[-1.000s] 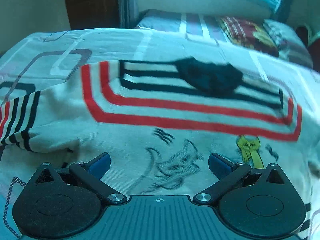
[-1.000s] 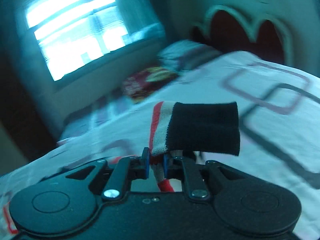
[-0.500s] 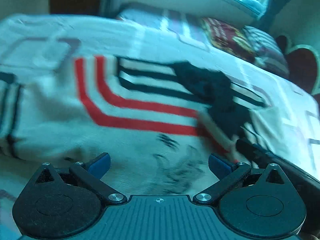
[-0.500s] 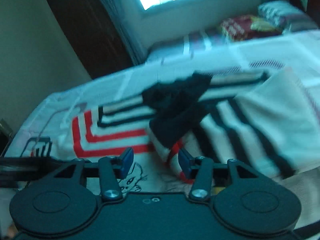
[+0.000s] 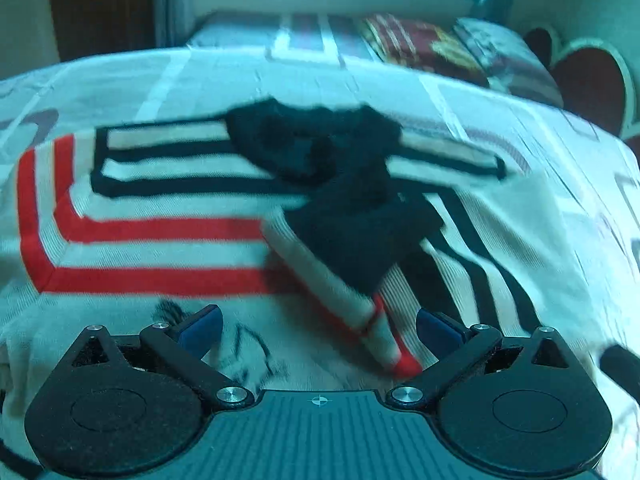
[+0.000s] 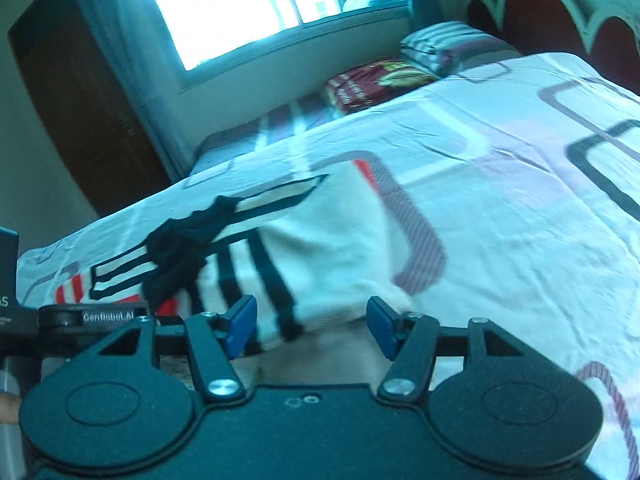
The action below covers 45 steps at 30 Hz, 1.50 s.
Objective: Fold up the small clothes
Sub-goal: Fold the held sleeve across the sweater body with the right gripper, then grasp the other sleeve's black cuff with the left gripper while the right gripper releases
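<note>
I have a small white sweater (image 5: 168, 248) with red and black stripes spread on the bed (image 6: 520, 200). Its right sleeve (image 5: 360, 264), with the black cuff, now lies folded across the chest, just ahead of my left tongs (image 5: 318, 326). Those tongs stand wide with nothing gripped; only the sleeve's red-edged fold runs between the blue pads. To do this step well, I judge I should take the left sleeve next, well off to the left of these tongs, pinch it near the cuff and lay it flat across the first one, keeping the body unwrinkled.

My right tongs (image 6: 310, 326) are opening, empty, with the sweater's striped edge just beyond the pads.

A second ago the right tongs were pinched on the black-cuffed sleeve, holding it up off the bed; now that sleeve rests on the sweater. The left tongs were wide then too, and the chest beyond them was still bare of any sleeve.
</note>
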Available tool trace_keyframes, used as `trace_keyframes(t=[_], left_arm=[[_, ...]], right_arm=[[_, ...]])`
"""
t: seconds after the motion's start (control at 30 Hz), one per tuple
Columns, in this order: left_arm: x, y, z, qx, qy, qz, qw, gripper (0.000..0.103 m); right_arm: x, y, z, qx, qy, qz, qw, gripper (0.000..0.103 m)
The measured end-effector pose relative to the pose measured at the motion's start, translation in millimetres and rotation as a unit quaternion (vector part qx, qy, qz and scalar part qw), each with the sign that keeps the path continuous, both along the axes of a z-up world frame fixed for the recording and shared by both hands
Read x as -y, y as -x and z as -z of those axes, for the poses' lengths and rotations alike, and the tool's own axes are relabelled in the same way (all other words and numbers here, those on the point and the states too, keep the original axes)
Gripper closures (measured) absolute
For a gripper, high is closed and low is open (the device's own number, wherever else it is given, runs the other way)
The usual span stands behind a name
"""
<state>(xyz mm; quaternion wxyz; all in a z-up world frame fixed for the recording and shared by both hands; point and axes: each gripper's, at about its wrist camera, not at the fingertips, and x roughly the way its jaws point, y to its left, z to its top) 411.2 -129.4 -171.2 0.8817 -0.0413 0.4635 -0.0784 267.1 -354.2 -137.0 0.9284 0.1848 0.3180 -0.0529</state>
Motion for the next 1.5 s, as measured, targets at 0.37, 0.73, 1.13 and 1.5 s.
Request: trace_keyframes(t=[0.37,0.73,1.13,1.5], left_arm=[[-50,12,-6,0.043,0.086,-0.038,0.9947,0.082],[-67,15,-23,0.073,0.098,-0.033,0.9920,0.089],[-98,33,-28,0.072,0.051,-0.075,0.9932,0.020],[-89,23,-17,0.071,0.041,-0.053,0.9952,0.010]], right_arm=[[13,-1,20,-0.027,0.032,0.011,0.999,0.043],[9,-25,27,-0.039,0.057,-0.003,0.998,0.072],[20,-6,7,-0.012,0.013,0.019,1.000,0.073],[-7,-54,18,-0.032,0.032,-0.030,0.999,0.075]])
